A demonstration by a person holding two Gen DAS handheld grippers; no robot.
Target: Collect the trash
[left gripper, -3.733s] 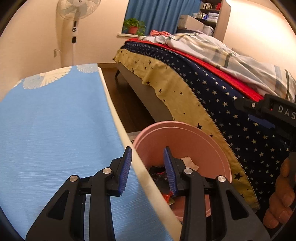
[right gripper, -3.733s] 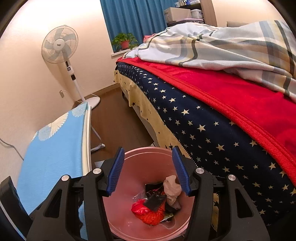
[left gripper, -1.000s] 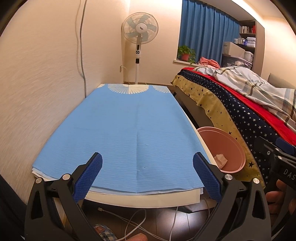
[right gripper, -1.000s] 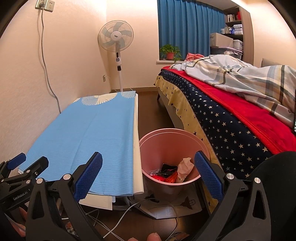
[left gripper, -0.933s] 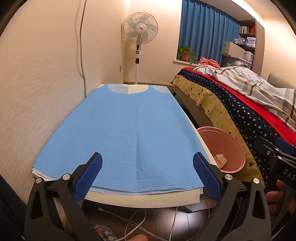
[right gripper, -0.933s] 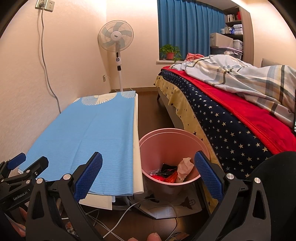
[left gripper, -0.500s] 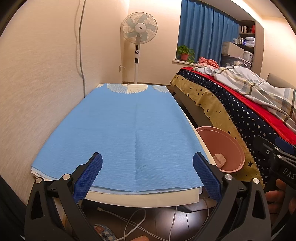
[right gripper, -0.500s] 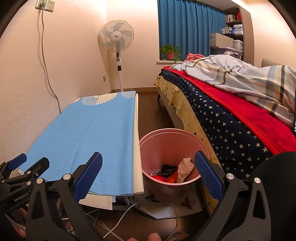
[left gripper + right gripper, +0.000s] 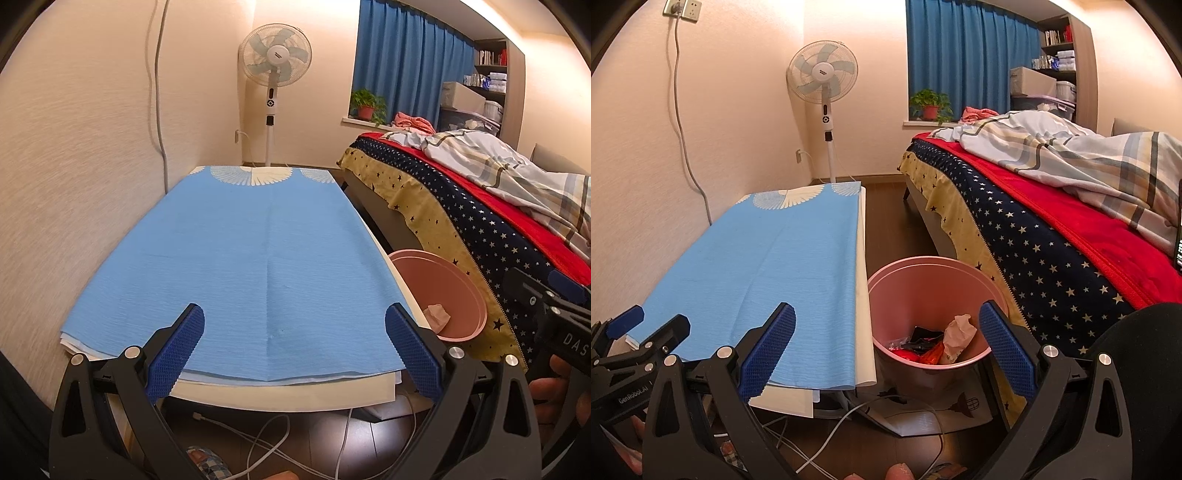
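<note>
Both tools are spread wide and carry nothing. The left hand-held gripper (image 9: 293,349) points straight down the length of the surface (image 9: 258,258), whose blue cloth lies bare ahead of it, with no scrap showing on it. The right hand-held gripper (image 9: 886,349) sits further right, its gap spanning the near right corner of the surface and the pink bin (image 9: 934,288).

The trash is all in that bin: a crumpled paper wad (image 9: 956,338) leaning on the near wall, red wrappers (image 9: 916,354) and something black beside it. The bin stands on the floor just ahead of and below the right tool, squeezed between the surface's edge and the bed (image 9: 1052,258). From the left tool it lies off to the right and lower, so the right hand is plainly the nearer one. I see no piece left to pick up, so the collecting looks finished or close to it.

Compared with a few seconds ago, both tools have pulled back and up from directly over the bin, and their jaws, then about half closed, now gape fully. Over the last second hardly anything has shifted.
</note>
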